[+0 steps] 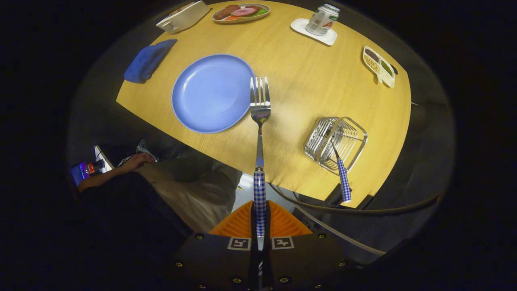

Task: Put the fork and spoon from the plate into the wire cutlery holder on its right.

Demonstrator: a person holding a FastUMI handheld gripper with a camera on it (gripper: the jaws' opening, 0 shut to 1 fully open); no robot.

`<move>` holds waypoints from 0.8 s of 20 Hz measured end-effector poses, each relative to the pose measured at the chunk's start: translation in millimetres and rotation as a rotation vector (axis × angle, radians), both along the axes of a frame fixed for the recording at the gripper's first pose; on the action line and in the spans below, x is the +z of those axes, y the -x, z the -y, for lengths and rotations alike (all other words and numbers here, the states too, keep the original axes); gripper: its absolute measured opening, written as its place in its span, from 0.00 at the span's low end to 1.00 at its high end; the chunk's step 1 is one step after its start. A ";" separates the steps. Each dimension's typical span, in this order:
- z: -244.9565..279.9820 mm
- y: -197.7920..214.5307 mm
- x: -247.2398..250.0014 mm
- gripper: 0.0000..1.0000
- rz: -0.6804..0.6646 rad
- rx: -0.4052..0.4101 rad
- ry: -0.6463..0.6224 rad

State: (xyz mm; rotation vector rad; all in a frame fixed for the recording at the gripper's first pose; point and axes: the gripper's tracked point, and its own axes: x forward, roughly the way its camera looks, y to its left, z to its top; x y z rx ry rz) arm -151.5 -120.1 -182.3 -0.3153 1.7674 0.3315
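Tool [259, 210] is gripping the fork [259, 121] by its checked handle, both fingers pressing on it, tines pointing forward and hovering over the right rim of the blue plate [210, 93]. Plate is lying bare near the table's [307, 81] near-left edge. Wire cutlery holder [336, 142] is sitting near the near-right edge, with one checked-handled utensil [341, 178], probably the spoon, already leaning out of it. Judgement: fork is stiff, light, with smooth metal likely slippery; handle is the surer hold. The long overhang may be letting it pivot.
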 end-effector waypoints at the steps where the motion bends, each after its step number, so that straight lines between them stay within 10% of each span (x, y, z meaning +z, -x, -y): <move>1: 11.5 8.0 6.6 0.04 -0.012 -0.010 0.010; 16: 98.7 -12.9 15.6 0.04 -0.365 -0.001 0.161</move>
